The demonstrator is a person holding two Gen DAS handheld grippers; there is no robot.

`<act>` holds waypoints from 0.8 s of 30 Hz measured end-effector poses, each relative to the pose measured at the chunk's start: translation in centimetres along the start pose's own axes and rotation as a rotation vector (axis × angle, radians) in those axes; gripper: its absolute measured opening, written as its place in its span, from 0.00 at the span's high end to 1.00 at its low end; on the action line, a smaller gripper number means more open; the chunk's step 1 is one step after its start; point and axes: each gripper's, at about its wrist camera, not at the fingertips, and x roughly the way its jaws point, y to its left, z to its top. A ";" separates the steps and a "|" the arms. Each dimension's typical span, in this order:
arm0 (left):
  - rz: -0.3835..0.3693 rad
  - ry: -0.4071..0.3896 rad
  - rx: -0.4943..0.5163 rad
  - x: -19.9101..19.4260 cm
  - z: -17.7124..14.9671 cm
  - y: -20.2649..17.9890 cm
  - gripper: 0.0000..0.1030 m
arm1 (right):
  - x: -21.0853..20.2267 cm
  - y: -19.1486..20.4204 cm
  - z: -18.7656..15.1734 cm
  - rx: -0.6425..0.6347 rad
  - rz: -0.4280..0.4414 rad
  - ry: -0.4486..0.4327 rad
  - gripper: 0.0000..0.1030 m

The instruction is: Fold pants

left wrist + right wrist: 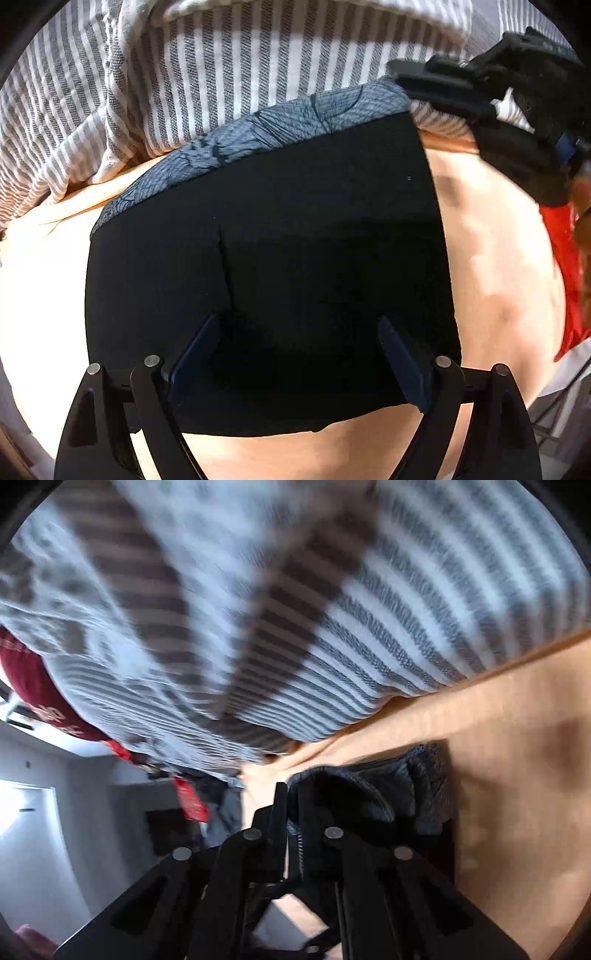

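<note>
The left gripper hovers with its 2 fingers spread wide apart, pointing forward and gripping nothing. The right gripper has its 2 fingers pressed nearly together, pinching a fabric edge between them.

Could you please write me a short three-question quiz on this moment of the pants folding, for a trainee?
1. True or false: the left gripper is open above the black pants.
2. Multiple choice: what does the right gripper pinch? A) the striped blanket B) the grey-blue patterned edge of the pants C) a red cloth
3. Fill in: in the left wrist view, the patterned band lies along the pants' ____ edge, next to the striped blanket.

Key: 1 true; 2 B; 3 far
</note>
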 end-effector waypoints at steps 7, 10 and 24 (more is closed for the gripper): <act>-0.008 -0.010 -0.025 0.8 -0.9 -0.1 0.14 | -1.6 -2.8 -0.3 0.055 -0.140 -0.042 0.93; -0.007 -0.013 -0.031 0.9 -1.2 -0.1 0.14 | -2.4 -1.2 -0.7 0.013 -0.125 -0.076 0.92; -0.019 -0.032 -0.044 0.3 -1.2 -0.2 0.14 | 3.3 -0.7 -1.2 -0.112 -0.464 0.059 0.98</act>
